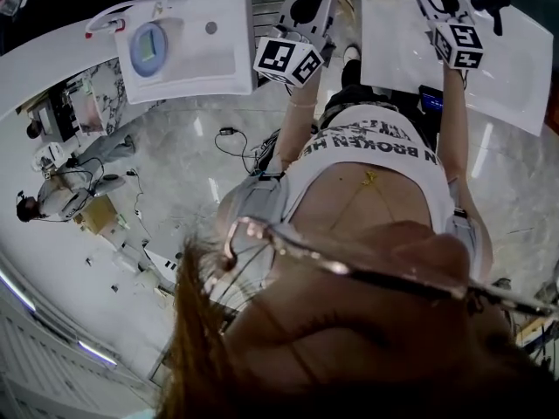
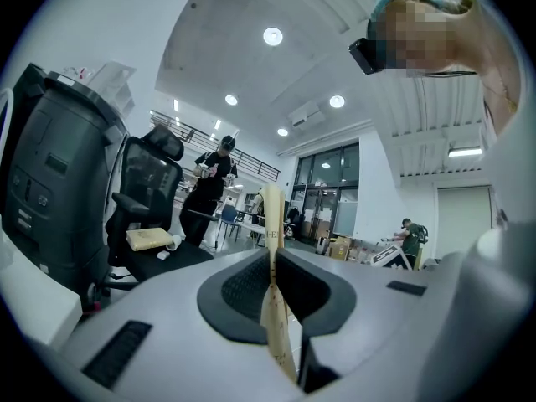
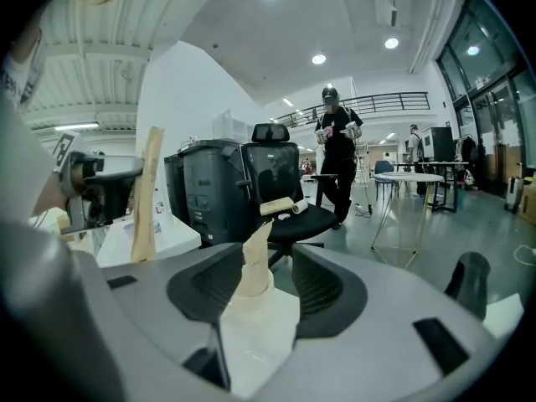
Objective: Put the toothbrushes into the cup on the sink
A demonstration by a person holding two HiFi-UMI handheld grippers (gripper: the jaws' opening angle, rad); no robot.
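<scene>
Left tool (image 2: pixel 273 258) clenched a toothbrush (image 2: pixel 271 216) upright, ready for the cup (image 3: pixel 261 329); right tool (image 3: pixel 266 254), jaws spread, straddled a second toothbrush (image 3: pixel 254 262) apparently standing in it.

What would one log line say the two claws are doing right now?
left claw: shut on wooden toothbrush | right claw: open, pale item standing between its jaws | task: toothbrush not yet in cup

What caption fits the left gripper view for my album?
Left tool pinches a pale wooden toothbrush upright, an office chair behind it.
</scene>
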